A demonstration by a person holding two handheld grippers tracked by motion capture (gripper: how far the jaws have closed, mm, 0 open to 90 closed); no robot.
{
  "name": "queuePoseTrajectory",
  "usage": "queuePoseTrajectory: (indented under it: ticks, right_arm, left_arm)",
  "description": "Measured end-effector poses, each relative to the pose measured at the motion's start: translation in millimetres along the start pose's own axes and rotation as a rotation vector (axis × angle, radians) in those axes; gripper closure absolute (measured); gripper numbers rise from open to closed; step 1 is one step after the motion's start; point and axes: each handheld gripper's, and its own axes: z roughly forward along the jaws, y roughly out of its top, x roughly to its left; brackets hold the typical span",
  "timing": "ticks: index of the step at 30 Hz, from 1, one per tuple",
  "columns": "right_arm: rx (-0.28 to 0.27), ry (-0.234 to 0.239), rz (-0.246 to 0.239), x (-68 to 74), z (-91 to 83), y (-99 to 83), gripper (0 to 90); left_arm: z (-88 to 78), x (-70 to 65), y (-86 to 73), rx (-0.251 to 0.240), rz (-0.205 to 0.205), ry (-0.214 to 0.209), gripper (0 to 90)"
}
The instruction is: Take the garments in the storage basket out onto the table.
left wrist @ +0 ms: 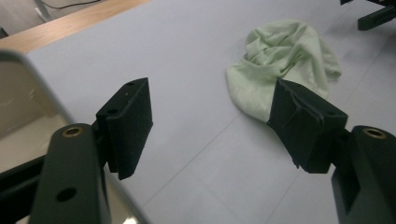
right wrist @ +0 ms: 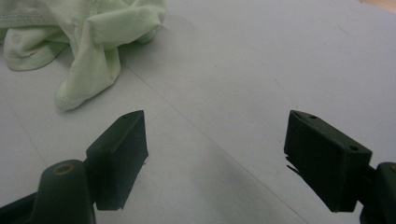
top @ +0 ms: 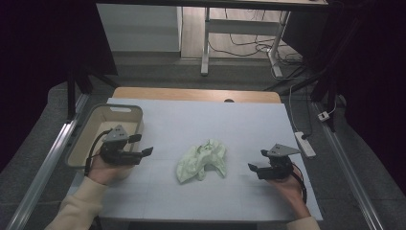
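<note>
A crumpled pale green cloth [top: 203,160] lies near the middle of the white table cover; it also shows in the left gripper view [left wrist: 280,65] and in the right gripper view [right wrist: 88,32]. My left gripper [top: 142,145] hovers at the near right corner of a beige bin [top: 127,111], pointing right toward the cloth, jaws open and empty [left wrist: 212,126]. My right gripper [top: 258,160] rests to the right of the cloth, pointing left, jaws wide open with nothing between them [right wrist: 215,158].
The bin's rim [left wrist: 28,70] is at the left gripper's side. A white power strip [top: 305,143] lies on the table's right edge. Desk legs and cables stand on the floor beyond the table's far wooden edge [top: 191,94].
</note>
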Motion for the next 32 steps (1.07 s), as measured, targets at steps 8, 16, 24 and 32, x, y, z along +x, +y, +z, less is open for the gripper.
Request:
queuePoseTrajectory:
  ticks: [8,16,24,32]
  right_arm:
    - [-0.036,-0.018,-0.007,1.8,-7.1,0.4,21.3]
    - [-0.050,-0.006,-0.005,0.9,-9.0,-0.3,21.6]
    - [-0.058,-0.011,-0.006,1.5,-9.6,-0.3,21.7]
    - [-0.053,-0.016,-0.006,2.3,-9.9,-0.5,21.6]
  left_arm:
    - [-11.7,1.6,-13.1,-0.001,-0.001,0.024,29.6]
    - [-11.2,0.6,-19.5,0.015,-0.005,0.025,29.6]
    - [-12.4,0.8,-19.3,0.010,-0.005,0.027,29.5]
    - [-11.3,-0.5,-17.5,0.013,0.003,0.027,29.4]
